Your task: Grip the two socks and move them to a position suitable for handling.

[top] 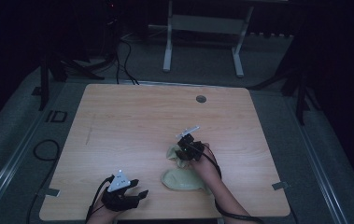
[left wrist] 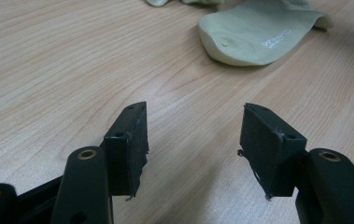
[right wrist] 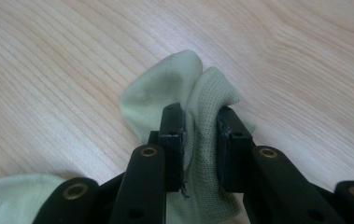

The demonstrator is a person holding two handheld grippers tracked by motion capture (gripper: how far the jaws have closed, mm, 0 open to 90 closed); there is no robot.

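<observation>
Sock [right wrist: 202,140] fabric sits pinched in the right claw [right wrist: 201,135]; left claw [left wrist: 193,140] gapes over bare table [left wrist: 48,70].

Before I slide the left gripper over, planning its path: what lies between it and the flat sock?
Bare wooden table; in the left gripper view nothing lies between the open left gripper and the flat sock.

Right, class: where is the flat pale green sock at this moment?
In the high view the flat sock lies on the table near its front edge, right of centre, beside the person's right forearm, with the bunched sock in the right gripper just beyond it.
</observation>
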